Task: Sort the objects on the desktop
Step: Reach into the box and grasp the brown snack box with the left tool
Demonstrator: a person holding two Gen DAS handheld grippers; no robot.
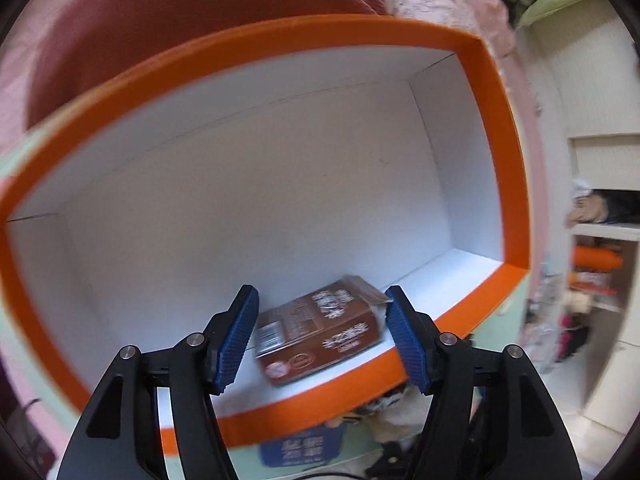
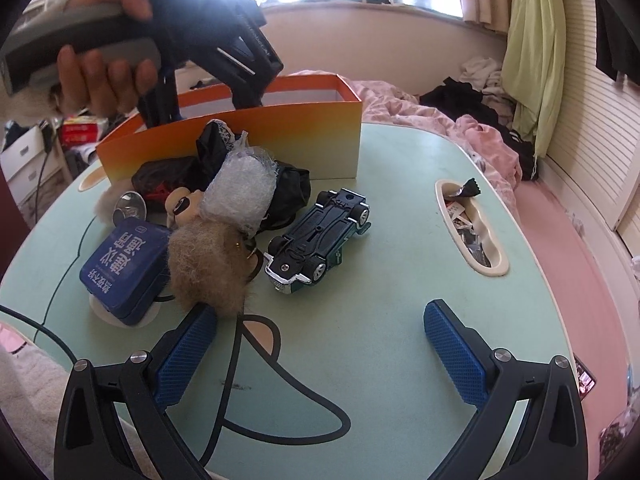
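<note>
An orange-rimmed box (image 1: 304, 32) with a white inside fills the left wrist view. A brown packet (image 1: 320, 332) lies in it near the front wall. My left gripper (image 1: 320, 336) is open over the box, its pads on either side of the packet, apart from it. In the right wrist view the box (image 2: 280, 140) stands at the back of the green table (image 2: 400, 280), with my left gripper reaching into it. My right gripper (image 2: 320, 356) is open and empty above the table. An upturned toy car (image 2: 320, 240), a blue tin (image 2: 124, 264) and a furry toy (image 2: 208, 268) lie ahead.
A plastic-wrapped bundle (image 2: 244, 188) and black items (image 2: 288, 192) lie against the box. A black cable (image 2: 228, 384) crosses the table front. A recessed tray (image 2: 496, 268) with wrappers sits at the right. Bedding and clothes (image 2: 460, 120) lie behind the table.
</note>
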